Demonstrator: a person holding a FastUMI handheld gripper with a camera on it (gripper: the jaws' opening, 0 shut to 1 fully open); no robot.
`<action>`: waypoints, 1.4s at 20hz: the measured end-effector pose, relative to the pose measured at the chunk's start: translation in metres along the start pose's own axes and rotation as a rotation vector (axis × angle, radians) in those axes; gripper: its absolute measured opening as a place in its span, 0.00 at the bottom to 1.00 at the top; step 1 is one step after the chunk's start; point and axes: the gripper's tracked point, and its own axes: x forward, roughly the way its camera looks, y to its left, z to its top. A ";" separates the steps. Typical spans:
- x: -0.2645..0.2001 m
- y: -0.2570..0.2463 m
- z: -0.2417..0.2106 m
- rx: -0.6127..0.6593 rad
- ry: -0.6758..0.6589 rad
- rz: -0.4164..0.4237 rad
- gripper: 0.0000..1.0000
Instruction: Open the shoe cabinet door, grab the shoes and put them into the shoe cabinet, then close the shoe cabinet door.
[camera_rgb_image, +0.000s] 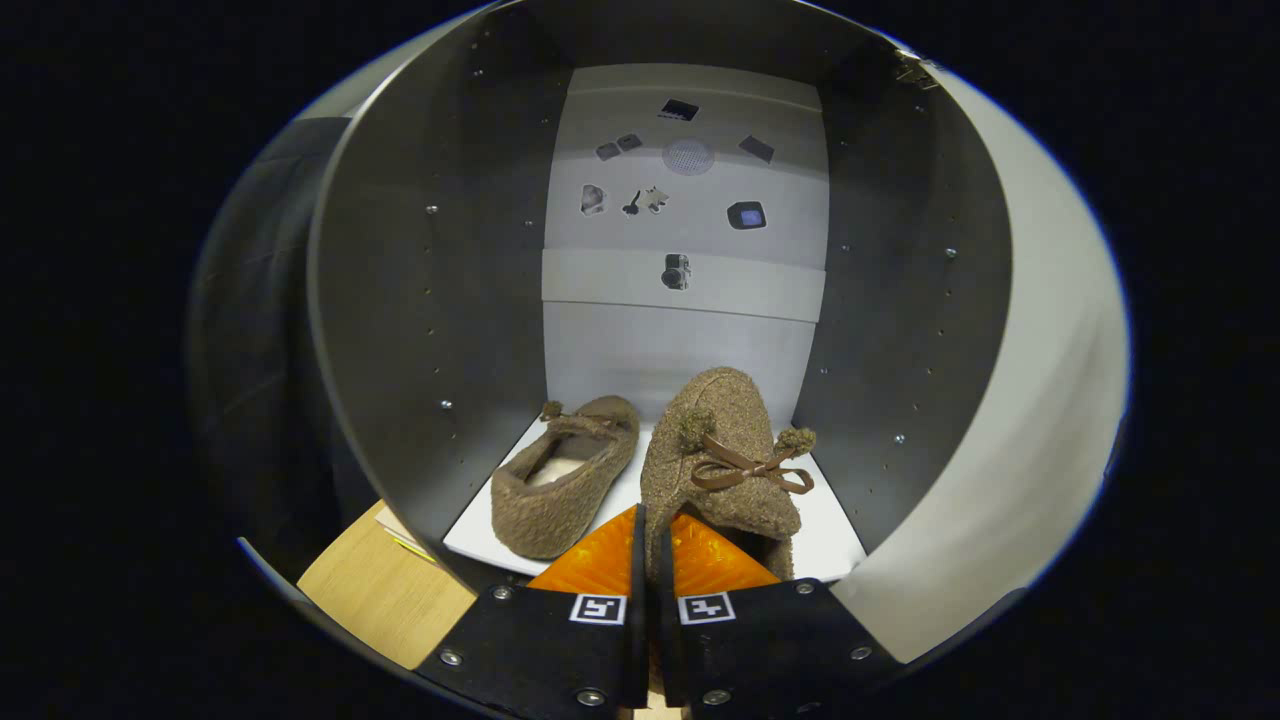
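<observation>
Gripper: the gripper (650, 540) pointed into the open shoe cabinet (430, 300), its two fingers drawn close together with only a thin slit between them; they pinched the heel rim of the right slipper (725, 450), so it was clenched on that slipper.
Right slipper: brown and fuzzy, with a brown ribbon bow (745, 468) and two pom-poms on top; it stood tilted, toe pointing up and away toward the cabinet's back, heel down at the fingertips, just ahead of and slightly right of the fingers.
Left slipper: the left slipper (565, 475), of the same brown fuzzy kind, lay flat on the cabinet floor (830, 520), its opening showing a pale lining; it sat just left of the held one, ahead of the left finger, and whether the two touched could not be told.
Cabinet: dark side walls with rows of small holes and screws, white floor panel, pale back panel (685, 290) bearing small dark stickers.
Door: the cabinet door (1040, 420), pale, stood swung open at the right.
Outside: a strip of light wooden floor (385, 595) showed left of the fingers, below the cabinet's left wall.
</observation>
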 end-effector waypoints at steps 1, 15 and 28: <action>0.013 -0.001 0.001 0.005 0.009 0.002 0.05; 0.110 -0.022 -0.008 0.018 0.118 0.007 0.05; 0.088 -0.019 0.004 0.094 0.072 -0.014 0.20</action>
